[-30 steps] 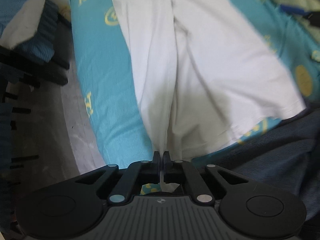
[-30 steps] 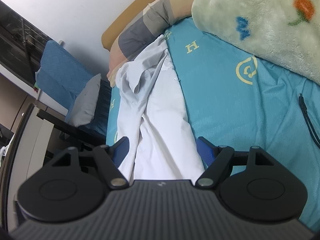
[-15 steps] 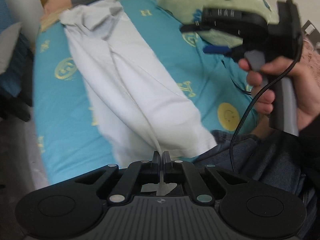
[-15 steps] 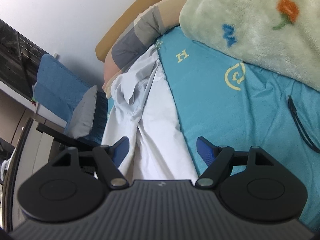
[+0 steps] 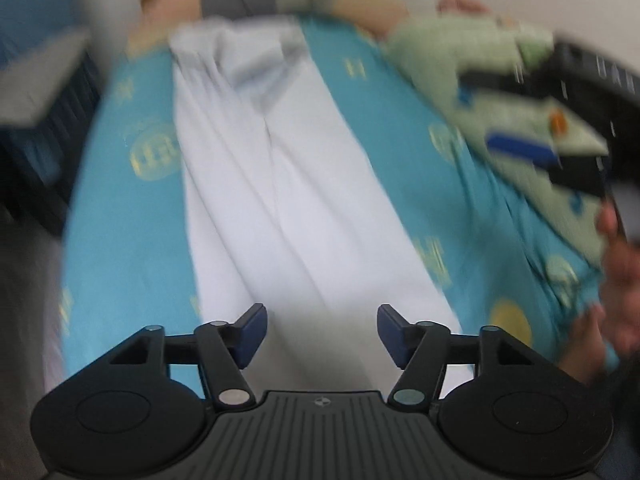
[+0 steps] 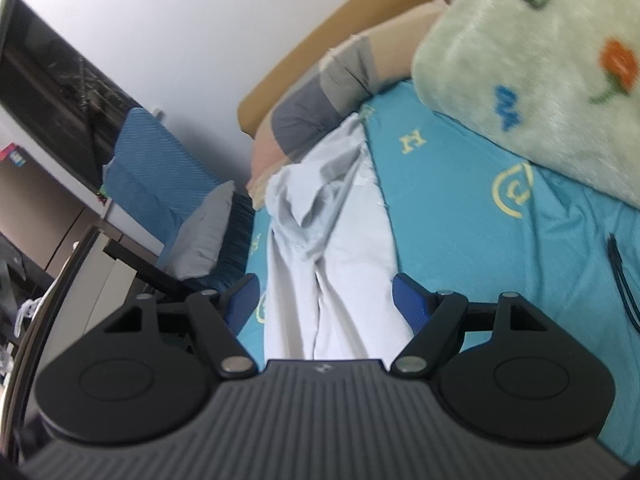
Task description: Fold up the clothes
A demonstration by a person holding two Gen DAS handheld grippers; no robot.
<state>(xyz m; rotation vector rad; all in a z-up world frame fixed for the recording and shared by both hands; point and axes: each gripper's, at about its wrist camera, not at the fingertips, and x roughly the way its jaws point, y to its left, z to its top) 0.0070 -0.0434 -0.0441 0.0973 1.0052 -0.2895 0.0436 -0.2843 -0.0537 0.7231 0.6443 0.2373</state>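
Item 1, left tool [image 5: 319, 332]: we find its blue pads spread wide with nothing between them, hanging over the near end of the white garment [image 5: 280, 200]. The view is smeared by motion, so we cannot tell whether the pads touch the cloth.

Item 2, right tool [image 6: 325, 300]: likewise spread and empty, looking along the same garment from its near end. Its holder's hand [image 5: 620, 280] shows at the right edge of the left view.

Item 3, white garment: it lies lengthwise on the bed [image 6: 500, 248], drawn into a long narrow strip with lengthwise creases, its far end bunched up near the pillow [image 6: 320, 112]. Whether that strip is a finished lengthwise fold or only a rough gathering, we cannot tell.

Item 4, surroundings: a green plush blanket [image 6: 540, 60] sits on the bed to the right of the garment; a black cable [image 6: 620, 280] lies on the sheet well apart from it.

Risks, in our judgement:
- With neither tool holding, the loose strip can slump or open along its creases.
- A pinch taken at the near end may catch only the top layer, leaving the lower one behind and skewing any fold.
- The bunched far end would carry its lump into any crosswise fold.
- A deep bite could grab the sheet with the cloth.
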